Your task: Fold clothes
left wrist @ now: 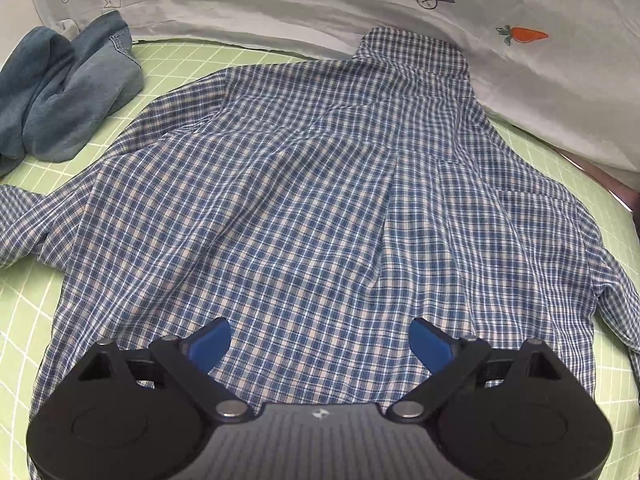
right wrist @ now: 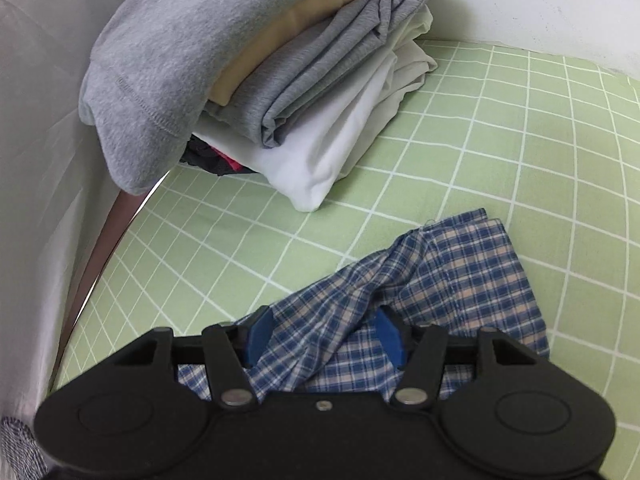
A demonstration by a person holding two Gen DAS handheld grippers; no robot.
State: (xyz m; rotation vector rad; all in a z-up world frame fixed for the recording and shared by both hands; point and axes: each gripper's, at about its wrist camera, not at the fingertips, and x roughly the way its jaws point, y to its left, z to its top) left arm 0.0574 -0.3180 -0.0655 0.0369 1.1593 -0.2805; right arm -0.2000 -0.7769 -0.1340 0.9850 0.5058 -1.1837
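Note:
A blue and white plaid shirt [left wrist: 304,184] lies spread out, back up, on the green grid sheet [left wrist: 24,304], collar at the far side. My left gripper [left wrist: 320,340] hovers open over the shirt's near hem, holding nothing. In the right wrist view a plaid sleeve [right wrist: 460,272] lies bunched on the green sheet [right wrist: 500,128]. My right gripper [right wrist: 324,332] straddles this sleeve with its blue fingers [right wrist: 260,332] partly apart and fabric between them; I cannot tell whether it grips.
A folded denim garment [left wrist: 68,92] lies at the far left. A white cloth with a carrot print [left wrist: 524,35] runs along the back. A stack of folded grey, beige and white clothes [right wrist: 280,80] sits beyond the sleeve by a white wall [right wrist: 36,152].

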